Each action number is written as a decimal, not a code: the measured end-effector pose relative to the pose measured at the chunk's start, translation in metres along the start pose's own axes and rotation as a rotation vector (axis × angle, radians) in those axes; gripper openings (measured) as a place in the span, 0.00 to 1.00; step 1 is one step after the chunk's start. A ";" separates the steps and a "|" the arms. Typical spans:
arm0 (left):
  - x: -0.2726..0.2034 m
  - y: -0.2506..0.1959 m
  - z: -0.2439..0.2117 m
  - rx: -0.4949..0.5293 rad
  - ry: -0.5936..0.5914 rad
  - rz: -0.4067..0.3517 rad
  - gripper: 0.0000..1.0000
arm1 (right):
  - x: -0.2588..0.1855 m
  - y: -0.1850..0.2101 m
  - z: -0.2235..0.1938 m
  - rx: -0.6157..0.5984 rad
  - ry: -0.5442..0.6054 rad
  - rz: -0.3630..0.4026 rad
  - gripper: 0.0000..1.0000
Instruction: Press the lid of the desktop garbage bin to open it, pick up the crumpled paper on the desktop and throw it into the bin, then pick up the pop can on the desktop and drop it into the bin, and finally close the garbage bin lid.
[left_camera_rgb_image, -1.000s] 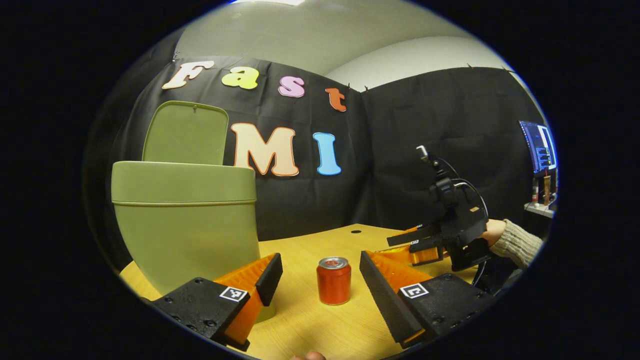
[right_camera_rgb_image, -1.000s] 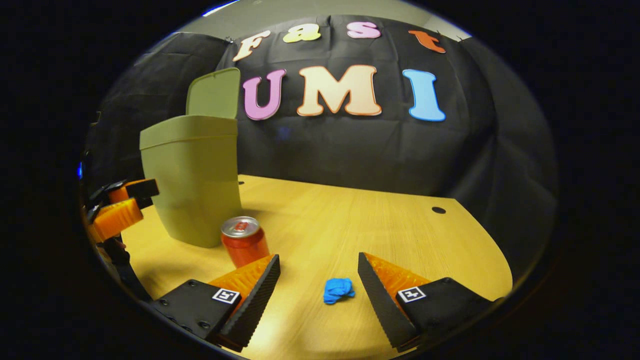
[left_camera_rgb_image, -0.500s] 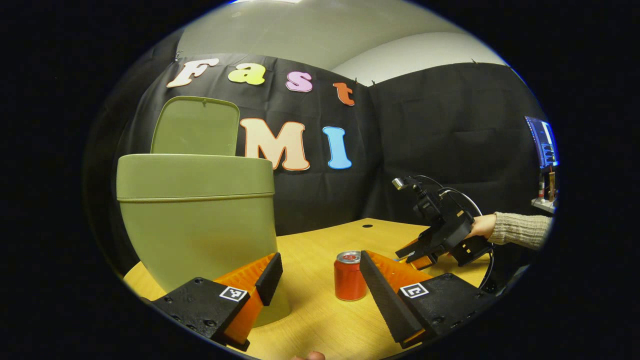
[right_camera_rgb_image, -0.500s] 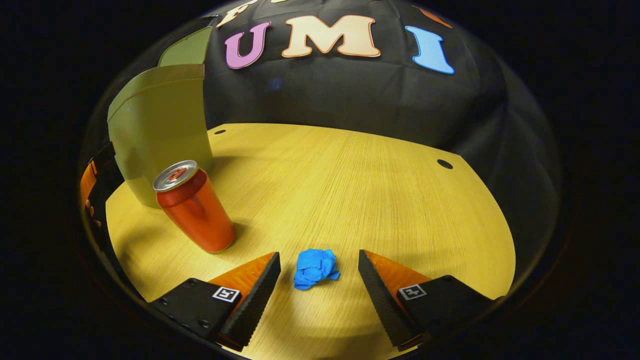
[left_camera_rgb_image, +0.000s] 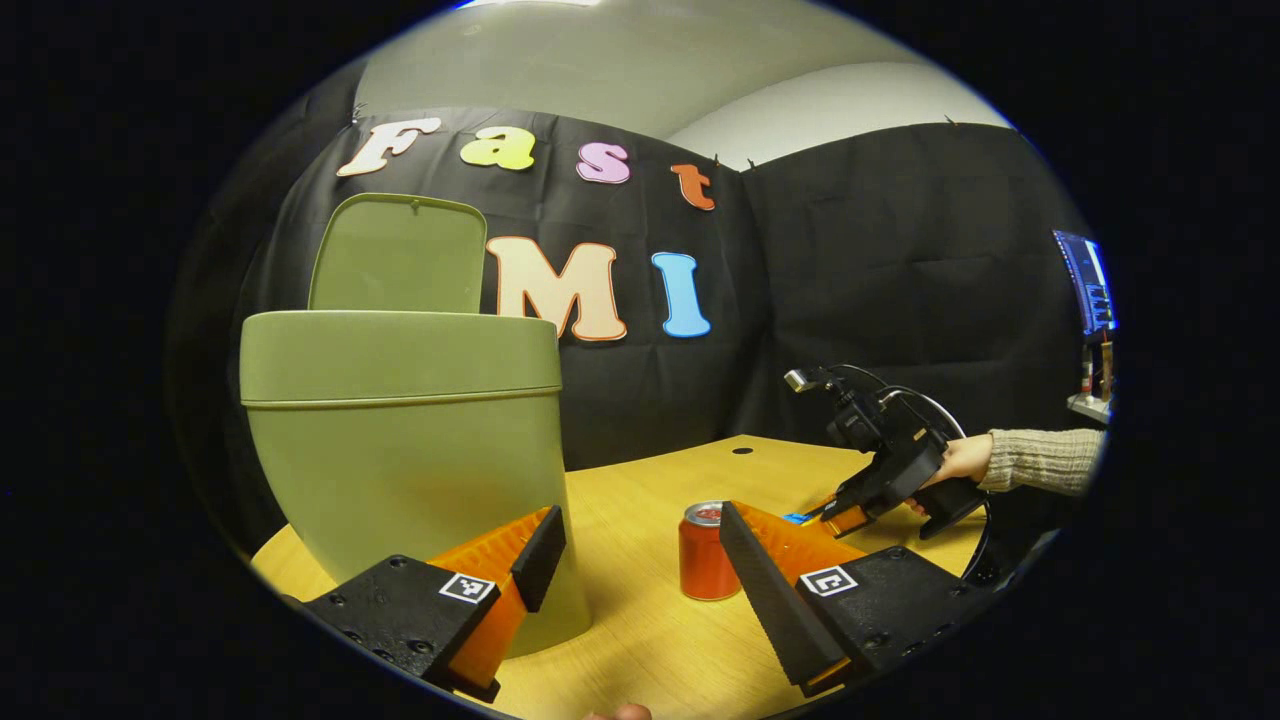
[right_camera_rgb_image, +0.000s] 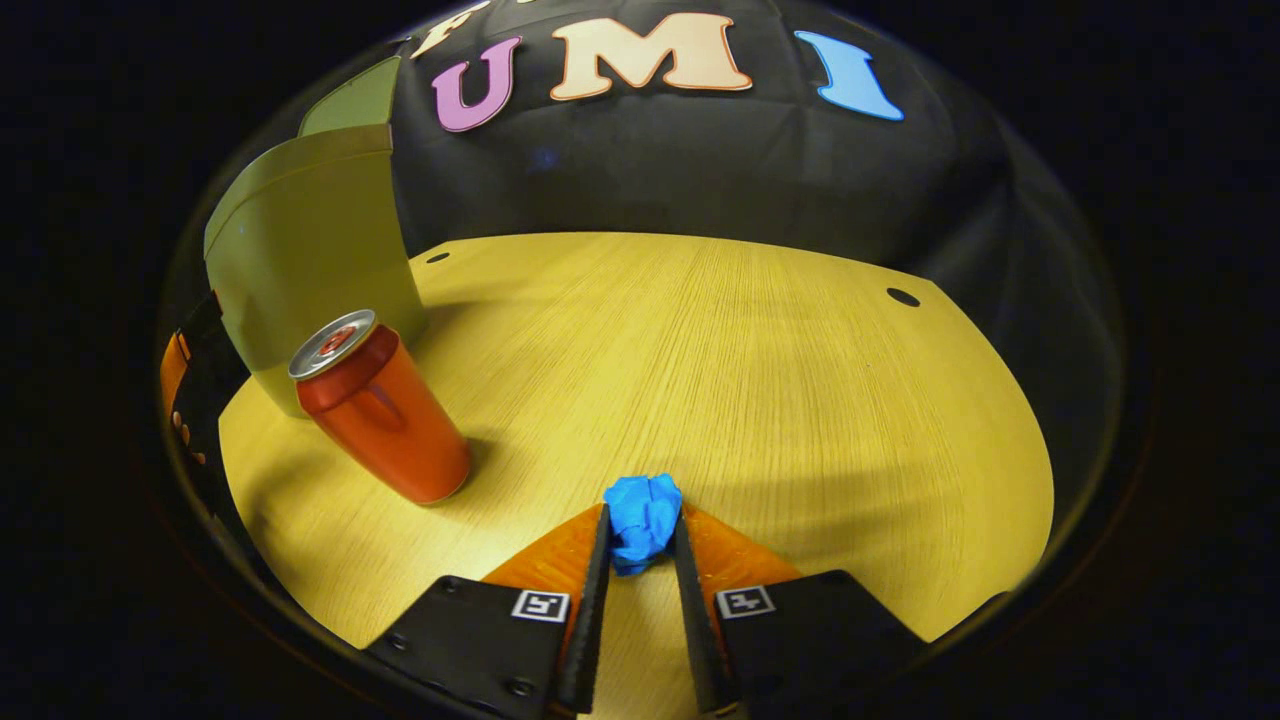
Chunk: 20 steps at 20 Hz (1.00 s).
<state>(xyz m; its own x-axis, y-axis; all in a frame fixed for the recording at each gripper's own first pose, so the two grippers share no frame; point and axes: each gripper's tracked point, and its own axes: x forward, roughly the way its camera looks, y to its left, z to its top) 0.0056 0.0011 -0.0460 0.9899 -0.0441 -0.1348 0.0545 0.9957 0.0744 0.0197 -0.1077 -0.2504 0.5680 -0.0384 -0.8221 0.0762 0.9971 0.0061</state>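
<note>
**Two grippers: right pinching paper, left spread wide**

Wooden desk (right_camera_rgb_image: 780, 380) carries everything. Green bin (left_camera_rgb_image: 400, 440) stands upright, lid (left_camera_rgb_image: 398, 255) raised. Red pop can (right_camera_rgb_image: 385, 415) upright beside bin. Left gripper (left_camera_rgb_image: 640, 555) fingers wide apart, gripping nothing. Right gripper (right_camera_rgb_image: 640, 535) fingers narrow, both pressing blue crumpled paper (right_camera_rgb_image: 642, 515) on desk.

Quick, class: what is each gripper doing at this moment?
Left gripper: open, holding nothing, beside the green bin.
Right gripper: shut on the blue crumpled paper, low over the desktop.
</note>
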 end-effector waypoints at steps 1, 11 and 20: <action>0.000 0.001 0.001 0.000 -0.001 0.001 0.94 | -0.001 0.000 -0.001 0.002 0.001 -0.001 0.26; 0.001 -0.004 -0.004 -0.011 0.019 -0.011 0.95 | -0.079 0.034 0.097 -0.037 -0.194 0.059 0.25; -0.002 -0.010 -0.007 -0.033 0.043 -0.028 0.95 | -0.156 0.162 0.245 -0.224 -0.433 0.219 0.25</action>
<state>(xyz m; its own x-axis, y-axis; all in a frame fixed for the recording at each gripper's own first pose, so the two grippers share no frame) 0.0018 -0.0085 -0.0530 0.9815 -0.0688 -0.1786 0.0766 0.9964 0.0373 0.1446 0.0435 0.0181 0.8407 0.1960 -0.5047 -0.2325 0.9726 -0.0095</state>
